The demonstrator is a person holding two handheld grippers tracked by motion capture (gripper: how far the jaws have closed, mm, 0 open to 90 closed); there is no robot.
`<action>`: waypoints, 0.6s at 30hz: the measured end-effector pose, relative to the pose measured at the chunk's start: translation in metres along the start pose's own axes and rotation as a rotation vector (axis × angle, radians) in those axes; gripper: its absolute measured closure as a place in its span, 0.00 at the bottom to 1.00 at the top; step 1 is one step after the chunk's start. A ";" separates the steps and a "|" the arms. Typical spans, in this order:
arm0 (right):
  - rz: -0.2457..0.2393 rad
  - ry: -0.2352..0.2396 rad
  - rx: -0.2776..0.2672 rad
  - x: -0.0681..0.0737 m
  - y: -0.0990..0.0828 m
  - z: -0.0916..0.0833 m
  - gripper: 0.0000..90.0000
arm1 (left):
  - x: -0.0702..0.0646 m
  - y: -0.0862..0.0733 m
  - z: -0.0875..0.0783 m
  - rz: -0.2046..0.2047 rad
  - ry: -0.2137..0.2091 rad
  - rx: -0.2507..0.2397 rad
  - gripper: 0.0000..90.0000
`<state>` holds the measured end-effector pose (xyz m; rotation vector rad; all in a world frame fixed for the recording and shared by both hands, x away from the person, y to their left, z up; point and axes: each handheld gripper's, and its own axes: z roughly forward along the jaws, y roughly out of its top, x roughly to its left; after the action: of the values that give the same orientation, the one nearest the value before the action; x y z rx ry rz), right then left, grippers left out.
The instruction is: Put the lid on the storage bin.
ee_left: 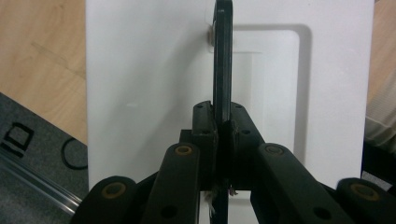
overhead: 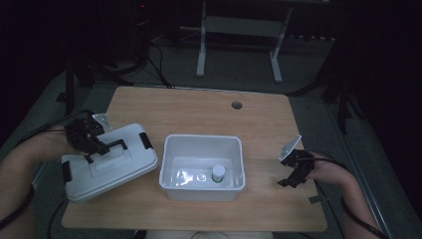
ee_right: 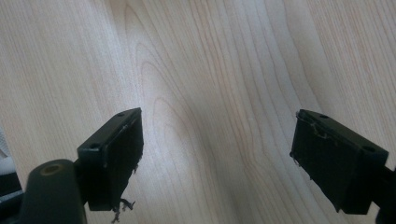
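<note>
A white box lid [overhead: 107, 167] with black side latches hangs tilted over the table's left end. My left gripper [overhead: 97, 147] is shut on the lid's black handle [ee_left: 222, 60]. In the left gripper view the pads [ee_left: 205, 126] pinch that handle edge-on, with the lid's white top [ee_left: 149, 84] behind. At the table's middle sits an open white bin [overhead: 171, 164] holding a small white jar with a dark cap [overhead: 218, 173]. To the right of the bin my right gripper [overhead: 291, 180] hovers open over bare wood, nothing between its jaws [ee_right: 217, 154].
The wooden table [overhead: 199, 114] has a round cable hole [overhead: 237, 105] near its far edge. Cables trail off both sides. A metal frame stands on the dark floor beyond the table. Bare wood lies behind the bin and at the right.
</note>
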<state>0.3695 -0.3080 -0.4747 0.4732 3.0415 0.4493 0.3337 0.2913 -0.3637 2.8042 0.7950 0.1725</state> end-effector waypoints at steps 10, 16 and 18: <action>0.006 -0.004 -0.005 0.003 -0.002 -0.001 0.18 | -0.007 0.025 -0.025 0.072 0.014 -0.033 0.93; 0.012 -0.005 -0.015 0.003 -0.003 -0.001 0.18 | -0.017 0.047 -0.032 0.124 -0.004 -0.058 0.93; 0.014 -0.005 -0.012 0.004 -0.004 -0.001 0.18 | -0.020 0.055 -0.035 0.141 -0.012 -0.080 0.93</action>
<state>0.3650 -0.3103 -0.4751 0.4949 3.0309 0.4663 0.3386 0.2418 -0.3176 2.7828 0.5743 0.2055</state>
